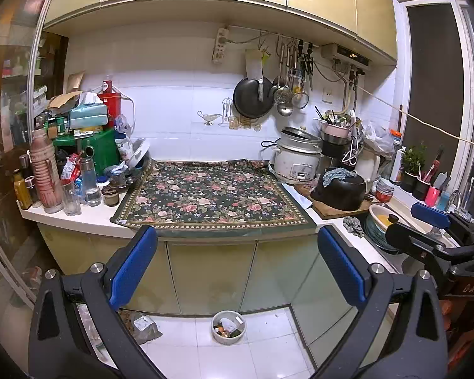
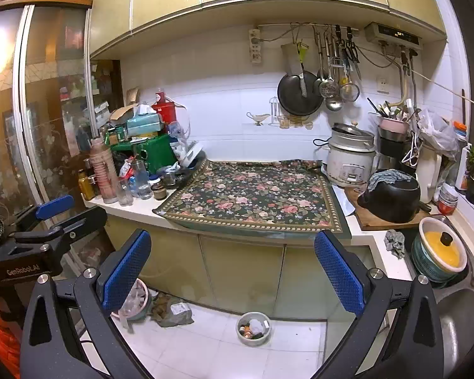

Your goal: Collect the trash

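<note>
My left gripper [image 1: 237, 265] is open and holds nothing; its blue pads frame the cabinet doors below the counter. Open and empty as well, my right gripper [image 2: 233, 271] is held at about the same height. Each gripper shows in the other's view, the right gripper [image 1: 417, 225] at the right edge and the left gripper [image 2: 66, 216] at the left edge. A small white bin [image 1: 228, 327] [image 2: 253, 328] with scraps in it stands on the floor tiles below. A crumpled grey bag [image 1: 145, 325] [image 2: 175, 312] lies on the floor to its left.
A floral cloth [image 1: 211, 195] covers the middle of the counter. Bottles and boxes [image 1: 75, 158] crowd its left end. A rice cooker [image 1: 297, 158], a black pot [image 1: 339, 189] and a sink [image 2: 458, 315] fill the right. A bag-lined bin [image 2: 136, 300] stands at the floor's left.
</note>
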The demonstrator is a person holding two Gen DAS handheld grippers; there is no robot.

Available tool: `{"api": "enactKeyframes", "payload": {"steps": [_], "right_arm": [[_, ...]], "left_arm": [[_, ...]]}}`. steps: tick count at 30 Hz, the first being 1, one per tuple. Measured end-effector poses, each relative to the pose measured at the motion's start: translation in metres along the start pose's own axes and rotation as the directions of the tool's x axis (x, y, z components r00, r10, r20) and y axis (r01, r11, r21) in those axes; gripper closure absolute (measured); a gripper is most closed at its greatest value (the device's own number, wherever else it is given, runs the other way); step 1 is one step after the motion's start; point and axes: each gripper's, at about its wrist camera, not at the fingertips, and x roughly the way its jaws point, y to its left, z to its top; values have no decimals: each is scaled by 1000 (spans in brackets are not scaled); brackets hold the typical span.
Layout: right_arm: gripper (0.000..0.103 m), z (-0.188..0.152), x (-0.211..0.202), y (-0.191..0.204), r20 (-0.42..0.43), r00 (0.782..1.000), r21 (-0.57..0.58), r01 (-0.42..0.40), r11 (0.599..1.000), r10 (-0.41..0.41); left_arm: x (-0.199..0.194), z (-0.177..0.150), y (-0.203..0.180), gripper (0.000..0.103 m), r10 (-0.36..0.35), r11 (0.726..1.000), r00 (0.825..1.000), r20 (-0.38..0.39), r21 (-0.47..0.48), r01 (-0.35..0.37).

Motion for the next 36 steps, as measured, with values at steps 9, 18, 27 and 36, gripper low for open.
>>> {"api": "enactKeyframes", "payload": {"steps": [9, 18, 27, 36], "right_arm": [[0, 3, 0, 2, 1, 1000, 8, 9, 1000, -9], [0, 4, 1, 0, -6, 1000, 11, 12, 1000, -12], [0, 9, 9, -3, -14, 1000, 22, 9, 1000, -9], [0, 18, 35, -7, -24, 1000, 29, 1, 1000, -1]], "left_arm": [[3, 2, -6, 1, -17, 1000, 1000, 1, 1, 17], [6, 3, -6, 1, -23, 1000, 1000, -1, -8, 23], [20, 7, -14, 1, -12, 1000, 1000, -11, -6, 12], [46, 13, -19, 1, 13, 1000, 1000, -14, -6, -13]]}}
